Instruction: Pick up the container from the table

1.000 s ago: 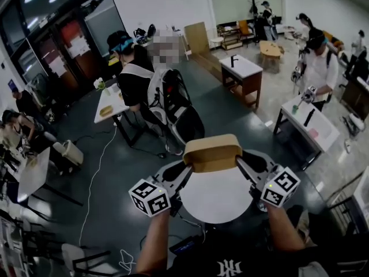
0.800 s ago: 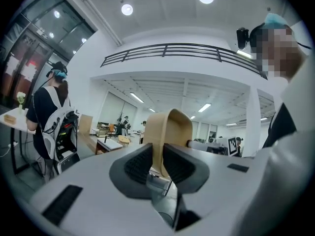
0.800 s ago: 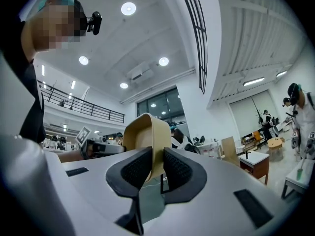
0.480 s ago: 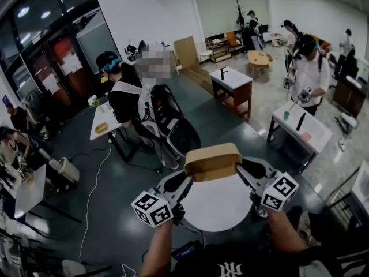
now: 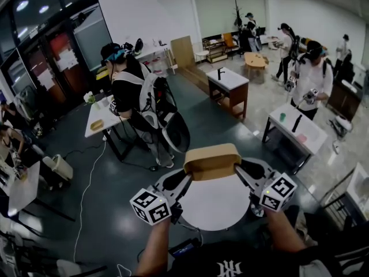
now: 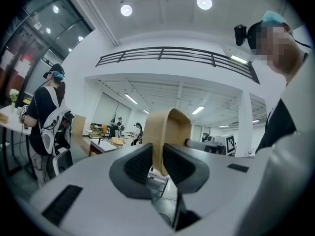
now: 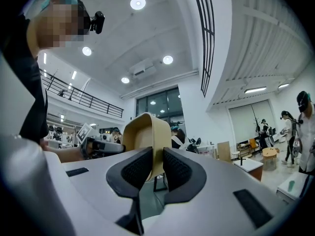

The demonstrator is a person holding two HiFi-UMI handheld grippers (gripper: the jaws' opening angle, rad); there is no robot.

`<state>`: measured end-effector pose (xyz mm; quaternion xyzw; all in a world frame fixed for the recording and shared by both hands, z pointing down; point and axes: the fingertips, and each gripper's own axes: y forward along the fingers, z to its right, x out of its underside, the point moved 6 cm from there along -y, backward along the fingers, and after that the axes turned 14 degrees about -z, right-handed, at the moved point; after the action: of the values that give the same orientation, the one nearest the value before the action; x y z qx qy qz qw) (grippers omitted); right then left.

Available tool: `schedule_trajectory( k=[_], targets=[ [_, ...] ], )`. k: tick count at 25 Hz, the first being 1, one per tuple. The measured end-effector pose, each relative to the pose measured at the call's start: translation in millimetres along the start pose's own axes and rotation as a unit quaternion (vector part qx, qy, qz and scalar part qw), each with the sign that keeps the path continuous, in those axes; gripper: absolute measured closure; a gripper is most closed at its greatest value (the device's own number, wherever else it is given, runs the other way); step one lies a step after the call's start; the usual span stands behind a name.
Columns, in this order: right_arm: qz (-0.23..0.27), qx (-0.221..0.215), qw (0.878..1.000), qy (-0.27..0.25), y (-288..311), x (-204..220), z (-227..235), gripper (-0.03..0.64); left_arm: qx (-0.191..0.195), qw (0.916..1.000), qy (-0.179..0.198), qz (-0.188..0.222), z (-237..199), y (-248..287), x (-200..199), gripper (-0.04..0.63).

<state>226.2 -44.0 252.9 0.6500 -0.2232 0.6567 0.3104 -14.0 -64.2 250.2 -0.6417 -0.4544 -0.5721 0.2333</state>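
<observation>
gripping container, both tongs, seemingly above table

Left gripper and right gripper clamp the tan container above the white table.

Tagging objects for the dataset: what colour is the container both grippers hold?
Tan, like plain cardboard; the container shows best in the head view.

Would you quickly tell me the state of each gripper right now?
Left gripper: closed on one end wall of the container.
Right gripper: closed on the container's opposite end wall.
</observation>
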Motion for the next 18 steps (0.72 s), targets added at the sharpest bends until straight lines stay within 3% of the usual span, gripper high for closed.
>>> schedule_trajectory(
  k=[12,18],
  targets=[
    [-0.012,-0.004,1.0,-0.004,6.4,0.9,-16.3,0.528,0.004,0.9999,-0.012,-0.004,-6.1,-15.5,10.3,0.526],
    [-0.006,0.004,1.0,-0.014,10.6,-16.1,-4.4,0.528,0.008,0.9999,0.01,0.007,-9.8,-7.2,-14.3,0.526]
  ],
)
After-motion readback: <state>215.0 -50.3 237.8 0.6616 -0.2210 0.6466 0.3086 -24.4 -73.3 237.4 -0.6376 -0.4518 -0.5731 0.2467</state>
